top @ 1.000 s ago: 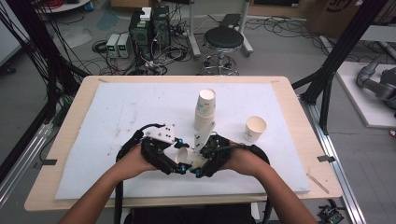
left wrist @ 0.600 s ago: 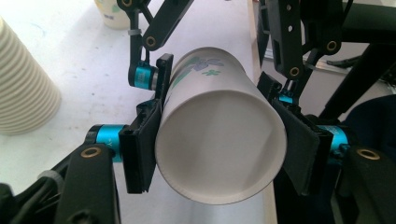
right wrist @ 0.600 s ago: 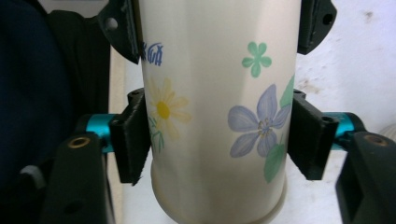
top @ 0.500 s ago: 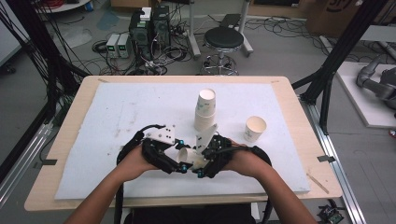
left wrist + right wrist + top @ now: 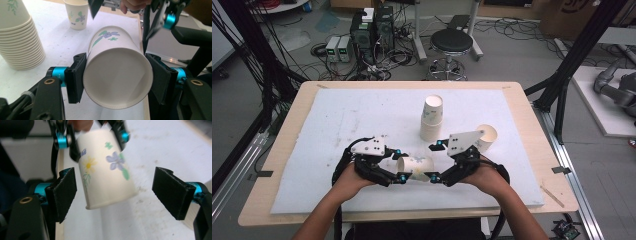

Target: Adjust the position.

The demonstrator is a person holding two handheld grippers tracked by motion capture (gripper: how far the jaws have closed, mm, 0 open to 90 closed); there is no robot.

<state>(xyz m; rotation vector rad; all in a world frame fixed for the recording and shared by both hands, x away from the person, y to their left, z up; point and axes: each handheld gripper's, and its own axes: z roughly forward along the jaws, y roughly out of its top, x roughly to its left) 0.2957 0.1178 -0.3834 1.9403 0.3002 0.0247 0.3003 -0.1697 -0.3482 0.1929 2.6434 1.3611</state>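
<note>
Clamped at its rim end, the paper cup (image 5: 117, 75) lies sideways in the left gripper (image 5: 398, 165) above the white mat (image 5: 312, 125). Just spread apart, the right gripper (image 5: 115, 195) flanks its base without contact. Nearby stand a cup stack (image 5: 432, 117) and a single cup (image 5: 486, 136).

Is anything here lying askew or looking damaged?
One paper cup lies on its side, clamped near the rim by the left claw; it looks undamaged. The stack of cups and the single cup stand upright. Nothing is spilled.
</note>
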